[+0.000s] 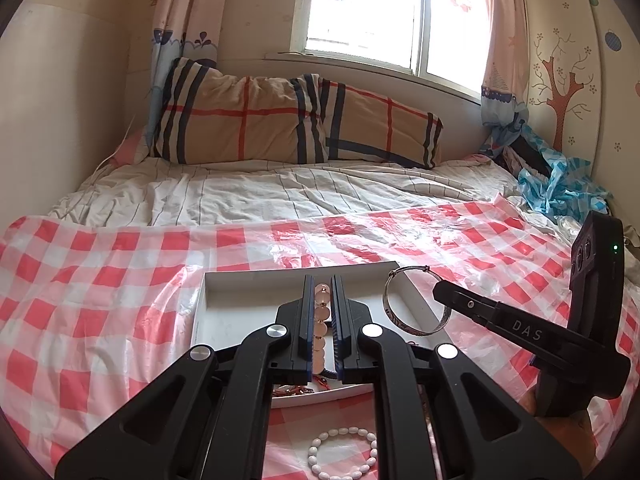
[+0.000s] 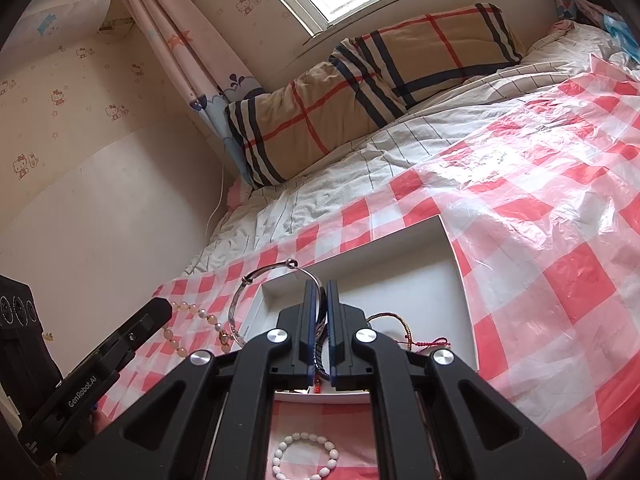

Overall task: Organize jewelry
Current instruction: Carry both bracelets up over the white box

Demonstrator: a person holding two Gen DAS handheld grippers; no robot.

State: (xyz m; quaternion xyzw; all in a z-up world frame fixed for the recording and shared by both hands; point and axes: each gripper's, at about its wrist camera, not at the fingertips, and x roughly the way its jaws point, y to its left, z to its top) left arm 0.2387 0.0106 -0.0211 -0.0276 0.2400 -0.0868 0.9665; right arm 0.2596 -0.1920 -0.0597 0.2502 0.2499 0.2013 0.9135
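The white tray [image 1: 224, 280] sits on the red-checked plastic sheet [image 1: 100, 264] spread over the bed, and both tools hang just above it, each with a piece of jewelry pinched in nearly closed jaws. The left gripper [image 1: 322, 308] has hold of a pink bead bracelet [image 1: 321, 314]; the beads run in a line straight up the slot between its fingers, so the strand's long axis lies along the tool, and from the right wrist view the rest of it droops in a loop off the tip, out over the sheet on the tray's left. The right gripper [image 2: 319, 312] is clamped on the rim of a silver bangle [image 1: 416, 304], which stands up on edge from its tip, the hoop rising ahead of and to the left of the fingers, over the tray's near left corner. I'd judge the tray's open floor lies directly ahead of and below both tips, a shade nearer the left one, so lowering and letting go is what each needs. Some red and brown corded bracelets [image 2: 404, 336] already lie in the tray just right of the right fingers. A white bead bracelet [image 2: 303, 456] lies on the sheet under the tools, short of the tray, still untouched.
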